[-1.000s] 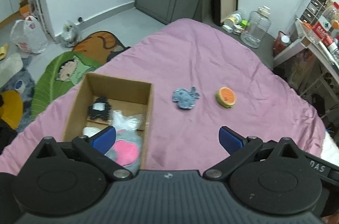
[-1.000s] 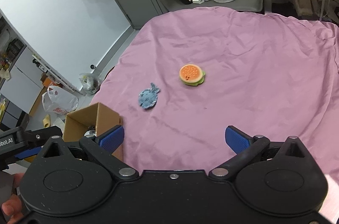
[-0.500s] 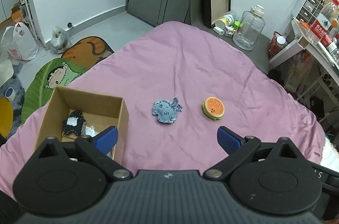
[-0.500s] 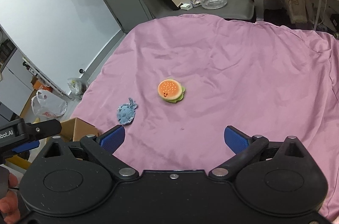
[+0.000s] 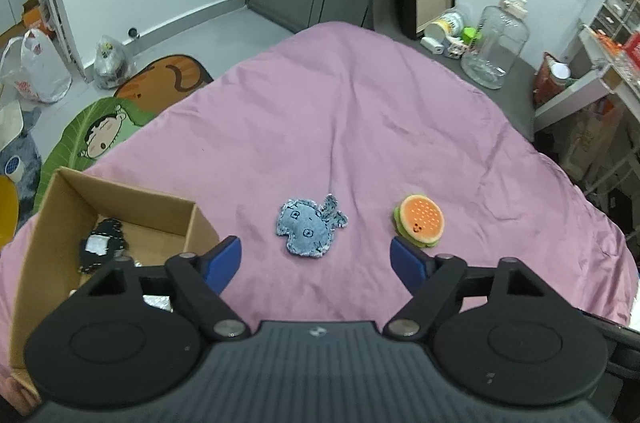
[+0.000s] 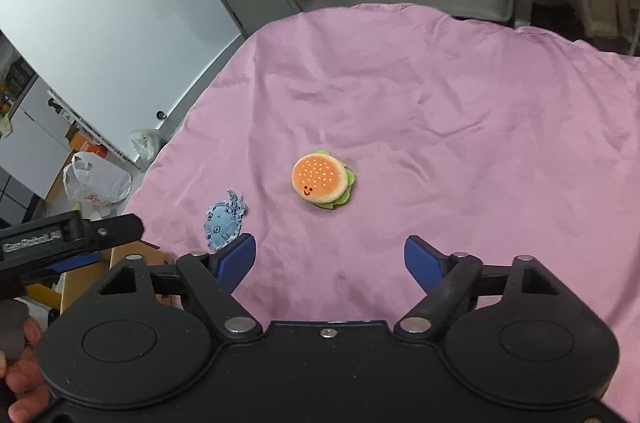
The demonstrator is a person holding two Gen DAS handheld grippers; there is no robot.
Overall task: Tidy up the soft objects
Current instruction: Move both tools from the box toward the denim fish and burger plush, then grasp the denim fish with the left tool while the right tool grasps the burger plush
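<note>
A pink bedsheet [image 5: 360, 127] covers the bed, and two soft toys lie on it side by side, apart from each other. The blue fabric toy [image 5: 310, 226] lies flat near the middle of the sheet, with frayed edges and a small tail pointing up and to the right. The burger plush [image 5: 419, 225] sits to its right, tilted so that its orange bun and small smiling face show, with green felt at its edge.

The left gripper [image 5: 316, 259] hovers above the sheet with its blue fingers spread wide and nothing between them; the blue fabric toy lies just ahead of the gap, closer to the left finger. A cardboard box [image 5: 120, 191] stands open on the sheet to the left of the toy. Inside it lies a black toy with a white patch [image 5: 100, 247], and something silvery shows below it, partly hidden by the gripper.

The right gripper [image 6: 330, 261] is also wide open and empty. From its view, the burger plush [image 6: 323, 179] lies ahead of the gap and the blue fabric toy [image 6: 224, 219] sits close to the tip of its left finger.

Beyond the bed, a clear plastic jug [image 5: 494, 53] stands on a dark surface, and a green cartoon rug [image 5: 86, 143] lies on the floor.
</note>
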